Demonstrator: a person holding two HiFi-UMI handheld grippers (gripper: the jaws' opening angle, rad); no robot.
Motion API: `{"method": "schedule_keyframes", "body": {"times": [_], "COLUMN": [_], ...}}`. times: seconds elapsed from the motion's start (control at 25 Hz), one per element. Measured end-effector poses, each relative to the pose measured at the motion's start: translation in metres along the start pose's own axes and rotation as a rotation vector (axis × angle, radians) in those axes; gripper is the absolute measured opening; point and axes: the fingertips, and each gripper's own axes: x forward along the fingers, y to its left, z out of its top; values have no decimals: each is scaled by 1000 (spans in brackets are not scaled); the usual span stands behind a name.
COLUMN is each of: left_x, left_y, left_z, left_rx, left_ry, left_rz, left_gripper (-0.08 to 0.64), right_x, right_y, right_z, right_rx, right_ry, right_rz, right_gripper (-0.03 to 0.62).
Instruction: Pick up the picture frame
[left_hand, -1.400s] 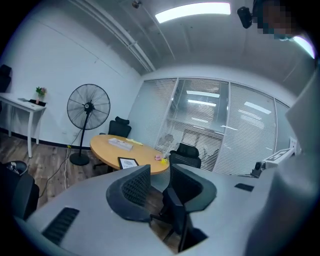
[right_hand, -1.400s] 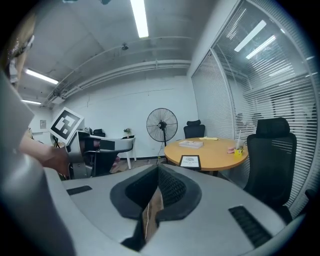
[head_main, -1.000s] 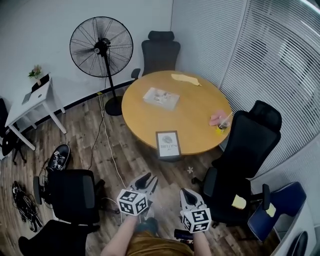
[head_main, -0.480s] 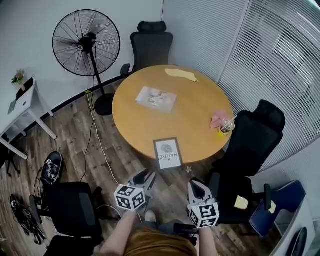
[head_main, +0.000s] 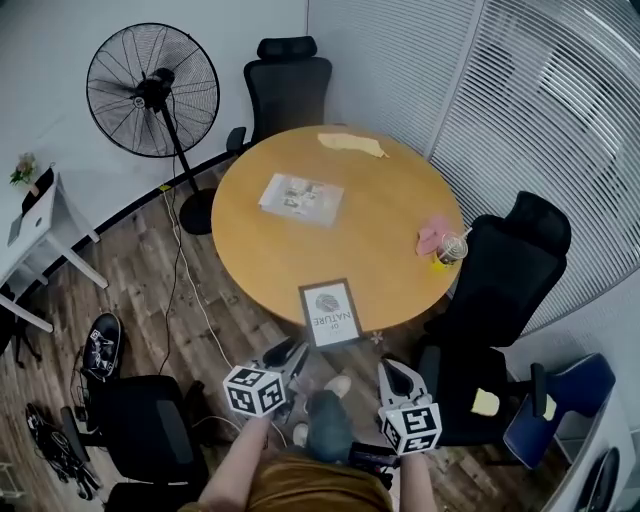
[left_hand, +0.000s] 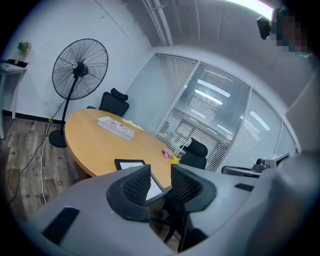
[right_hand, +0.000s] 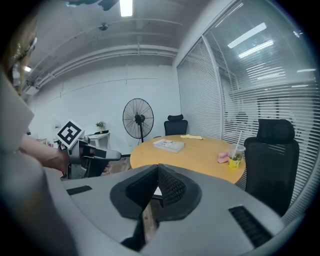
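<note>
The picture frame (head_main: 331, 313), black-edged with a white print, lies flat at the near edge of the round wooden table (head_main: 380, 215). Both grippers hover over the floor just short of that edge. My left gripper (head_main: 285, 354) is below-left of the frame, open with nothing between its pads. In the left gripper view the frame (left_hand: 129, 163) shows beyond the left gripper (left_hand: 161, 172) and through its gap. My right gripper (head_main: 392, 372) is below-right of the frame, its jaws meeting at the tips. In the right gripper view the right gripper (right_hand: 158, 170) holds nothing.
On the table lie a booklet (head_main: 301, 198), a yellow cloth (head_main: 350, 144), a pink item (head_main: 433, 238) and a cup with a straw (head_main: 452, 250). Black office chairs stand at the right (head_main: 500, 290), far side (head_main: 288, 85) and near left (head_main: 150, 425). A floor fan (head_main: 152, 90) stands left.
The person has stepped closer to the table; both grippers moved forward with them, and the frame now lies just ahead of the fingertips. Jaw states look unchanged.
</note>
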Motion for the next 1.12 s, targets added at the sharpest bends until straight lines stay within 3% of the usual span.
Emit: {"method": "schedule_keyframes", "body": {"times": [0.6, 0.8, 1.12], "left_x": [40, 51, 62], "left_y": [27, 36, 52], "left_z": [-11, -24, -55], "left_rx": [-80, -59, -163], "left_ry": [67, 133, 212], "left_rz": [7, 23, 29], "left_gripper": [147, 161, 173], "right_x": [46, 60, 75], "right_y": [-28, -33, -42], "right_z": [-22, -32, -51], "right_rx": [29, 15, 22], "right_ry": [72, 110, 167], "right_rz": [12, 20, 19], "right_gripper": [12, 12, 12]}}
